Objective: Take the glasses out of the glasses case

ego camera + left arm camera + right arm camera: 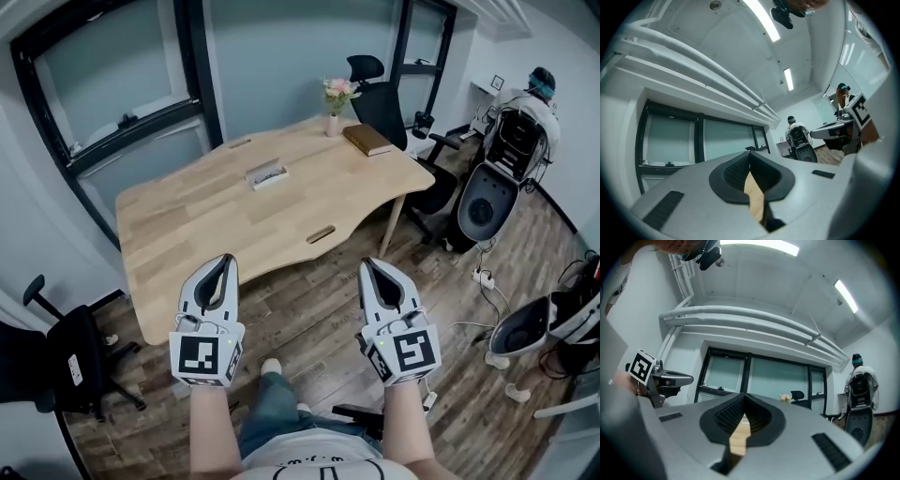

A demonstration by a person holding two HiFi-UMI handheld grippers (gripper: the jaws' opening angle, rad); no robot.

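Lying crosswise on the table (187,225), glasses case (267,174), right end farther

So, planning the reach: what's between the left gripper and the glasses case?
Head view: only bare tabletop between left gripper and glasses case.

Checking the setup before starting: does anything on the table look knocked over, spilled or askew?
Nothing stands out: the glasses case and the book lie flat on the table, and the flower vase stands upright.
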